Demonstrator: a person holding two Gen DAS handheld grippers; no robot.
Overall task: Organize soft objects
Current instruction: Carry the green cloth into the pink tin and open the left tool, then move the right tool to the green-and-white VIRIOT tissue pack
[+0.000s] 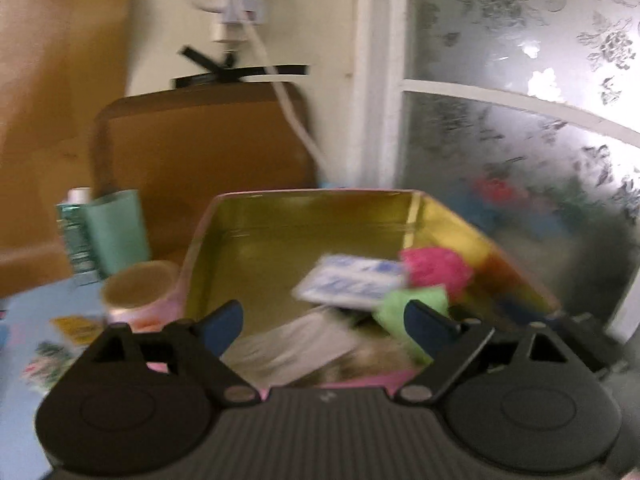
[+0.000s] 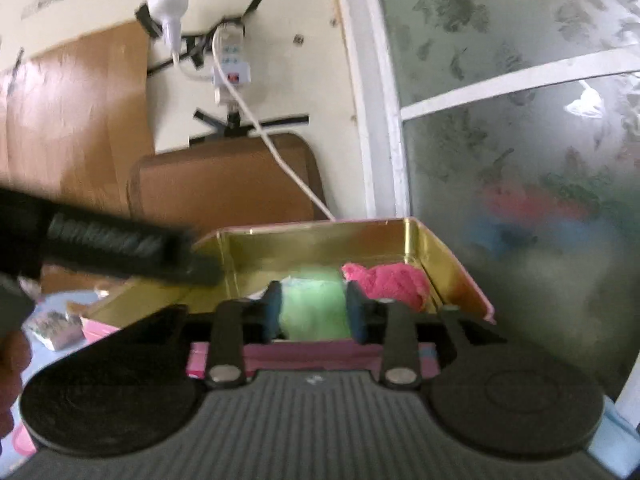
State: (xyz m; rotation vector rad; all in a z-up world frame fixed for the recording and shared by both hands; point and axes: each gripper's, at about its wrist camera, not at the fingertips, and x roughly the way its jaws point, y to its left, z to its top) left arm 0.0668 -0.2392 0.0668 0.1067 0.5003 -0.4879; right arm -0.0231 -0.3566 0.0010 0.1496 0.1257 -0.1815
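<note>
Frosted floral window glass (image 1: 520,80) is filling the right of the left wrist view, behind the tin (image 1: 304,216): pink outside, gold inside, open. Left gripper (image 1: 324,320) is hovering at the tin's near rim, fingers spread, gripping nothing. Lying inside the tin: blue-white packet (image 1: 352,284), pink cloth (image 1: 436,270) at its right wall, green cloth (image 1: 404,304) just in front of the pink one, grey fabric (image 1: 296,344) at the near edge. Tape roll (image 1: 138,292) and teal pouch (image 1: 116,232) are sitting left of the tin. All motion-blurred.

Right wrist view: right gripper (image 2: 314,312) is pinching the green cloth (image 2: 314,308), soft and fuzzy, over the tin's (image 2: 320,240) near edge. Pink cloth (image 2: 388,280) is lying inside by the right wall. Left gripper's body (image 2: 104,240) is crossing the tin's left side.
</note>
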